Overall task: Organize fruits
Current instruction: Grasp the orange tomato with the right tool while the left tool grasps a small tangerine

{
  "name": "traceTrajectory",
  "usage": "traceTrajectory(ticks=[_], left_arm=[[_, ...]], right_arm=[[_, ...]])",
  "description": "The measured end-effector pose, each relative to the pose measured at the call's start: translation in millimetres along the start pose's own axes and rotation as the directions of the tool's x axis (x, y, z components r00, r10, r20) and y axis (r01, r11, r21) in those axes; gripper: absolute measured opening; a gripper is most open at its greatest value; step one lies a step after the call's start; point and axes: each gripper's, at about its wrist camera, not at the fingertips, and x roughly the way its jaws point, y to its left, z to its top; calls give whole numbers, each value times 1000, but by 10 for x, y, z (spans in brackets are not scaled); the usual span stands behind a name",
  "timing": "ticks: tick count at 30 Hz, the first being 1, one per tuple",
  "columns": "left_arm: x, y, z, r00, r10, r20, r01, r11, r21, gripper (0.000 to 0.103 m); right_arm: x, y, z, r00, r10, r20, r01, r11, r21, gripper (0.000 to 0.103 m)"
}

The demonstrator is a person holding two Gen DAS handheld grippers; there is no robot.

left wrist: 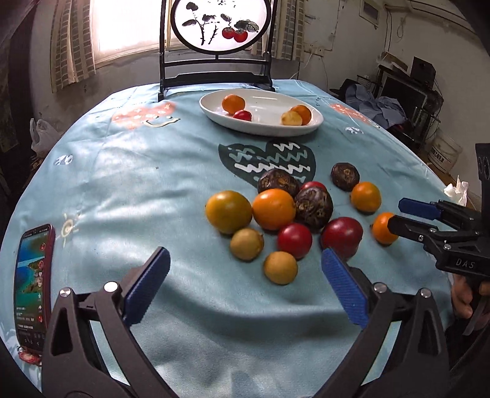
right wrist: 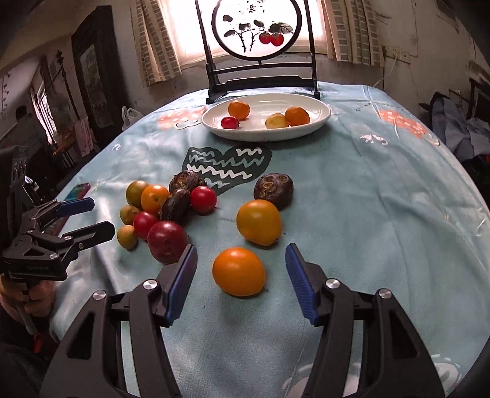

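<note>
Two handheld grippers hang over a round table under a pale blue cloth [left wrist: 128,189], both angled down at a scatter of fruit. The left gripper [left wrist: 245,269] has its blue pads spread wide with nothing between them; a small yellow fruit [left wrist: 280,267] lies just ahead of the gap. The right gripper [right wrist: 242,269] stands about half open, and an orange fruit [right wrist: 239,271] sits on the cloth between its pads, apart from both.

The loose heap [left wrist: 294,211] of orange, red, yellow and dark brown fruit lies mid-table, and the white oval dish [left wrist: 263,127] at the far side, in front of a dark stand with a round painted panel [left wrist: 219,24], holds four pieces: two orange, one red, one yellow.

The left camera alone shows the lit phone [left wrist: 32,287] face-up at the near left edge; from the right camera it is only a coloured sliver [right wrist: 78,190] behind the other gripper. The left camera also shows a crumpled tissue [left wrist: 456,189] at the far right. The right camera alone shows the hand [right wrist: 29,295] around the left gripper's handle, a dark doorway and a figure far off at the left. Each camera sees the other gripper side-on
</note>
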Motion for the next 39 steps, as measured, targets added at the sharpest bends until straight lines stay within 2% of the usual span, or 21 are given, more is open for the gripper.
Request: traceTrajectory(ticks=[3,11,17,22,27,30,32,35,39], left_arm=[[-70,-6,-9,999,-25,46,24,1000,12,101],[-47,-52,6,999,-29,35,28,999,28,101],[-34,-64,7,999,-40,36,38,998,42,101],[-30,-81,3,998,-49,37,47,997,53,101],[-15,-117,-5,995,-102,15,100,992,81,99],[19,-154,-19,992,-129,-8,130,986,103,84],[82,-175,-21,989,-139,-45,143,984,107,64],[164,-166,-21,987,-137,-85,145,985,94,48],[201,-155,-26,986,-130,-101,139,986,88,46]], right_arm=[[21,47,-26,999,-35,-5,35,999,-33,60],[77,76,-29,998,-48,-35,46,997,-54,60],[118,150,-40,997,-56,-54,51,995,-87,49],[156,115,-28,995,-73,-73,68,995,-68,40],[140,60,-27,997,-48,-65,45,998,-35,38],[115,24,-25,998,-37,-51,37,999,-9,38],[102,26,-28,999,-34,-43,33,999,-10,38],[98,29,-29,999,-33,-39,33,999,-11,38],[95,15,-26,999,-26,-37,26,1000,-6,38]])
